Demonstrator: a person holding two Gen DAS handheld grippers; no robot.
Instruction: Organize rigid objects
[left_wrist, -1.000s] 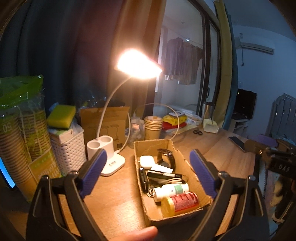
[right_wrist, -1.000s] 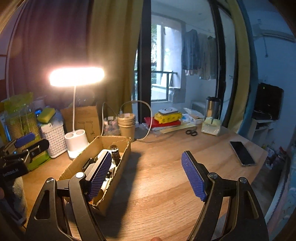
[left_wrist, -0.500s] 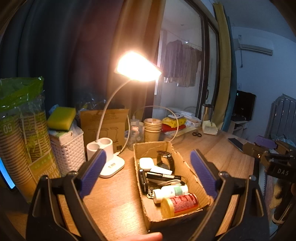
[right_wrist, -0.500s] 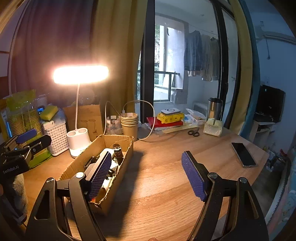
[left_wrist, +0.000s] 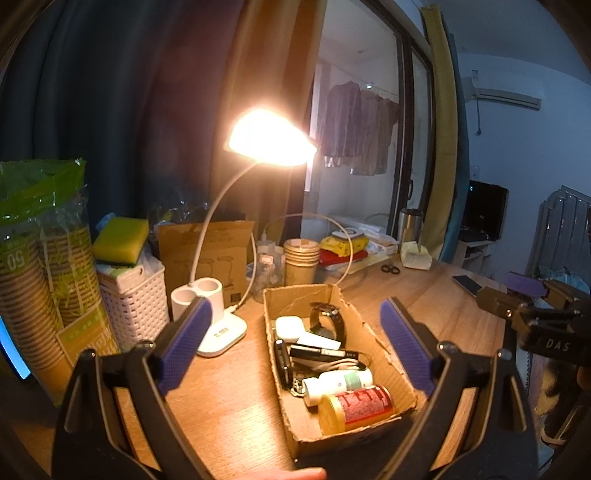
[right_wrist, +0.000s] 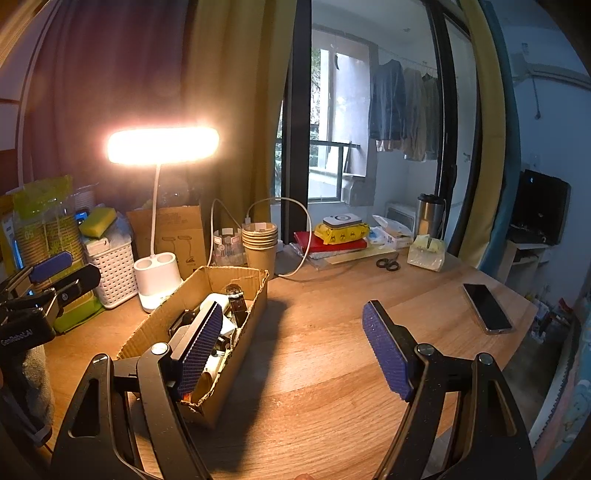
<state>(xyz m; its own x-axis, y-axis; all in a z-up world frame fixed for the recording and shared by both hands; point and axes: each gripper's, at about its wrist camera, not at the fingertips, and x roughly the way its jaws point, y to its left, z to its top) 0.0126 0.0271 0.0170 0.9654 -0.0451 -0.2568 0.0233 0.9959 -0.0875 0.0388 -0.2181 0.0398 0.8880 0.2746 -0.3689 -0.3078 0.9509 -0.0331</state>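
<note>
Two hand-held grippers hang over the wooden table (right_wrist: 325, 354), each spread wide with nothing between its blue pads. The left hand-held gripper (left_wrist: 295, 343) frames the cardboard box (left_wrist: 391, 373) from above, a stance that suits either reaching in or having just let go. The right hand-held gripper (right_wrist: 291, 347) looks past the box's right wall at bare wood, so it seems to be waiting rather than working.

The box (right_wrist: 236, 325) sits toward the left half of the table, its long axis running from the near edge toward the far edge, close to the base of the lit desk lamp (left_wrist: 221, 328), probably so the light falls into it. Inside, the rigid things lie packed together: a yellow-capped bottle with a red label (left_wrist: 356, 408) at the near end, a white bottle (left_wrist: 338, 384) touching it, dark pen-like pieces (left_wrist: 321, 352) across the middle, a white case (left_wrist: 289, 328) and a wristwatch (left_wrist: 328, 321) at the far end. They lie on their sides, likely because the box is shallow.

A phone (right_wrist: 487, 308) rests near the right edge, well apart from the box, and scissors (right_wrist: 388, 264) lie by the far edge. Whether those belong in the box cannot be judged, and the scene fits items being gathered in as well as being taken out.
</note>
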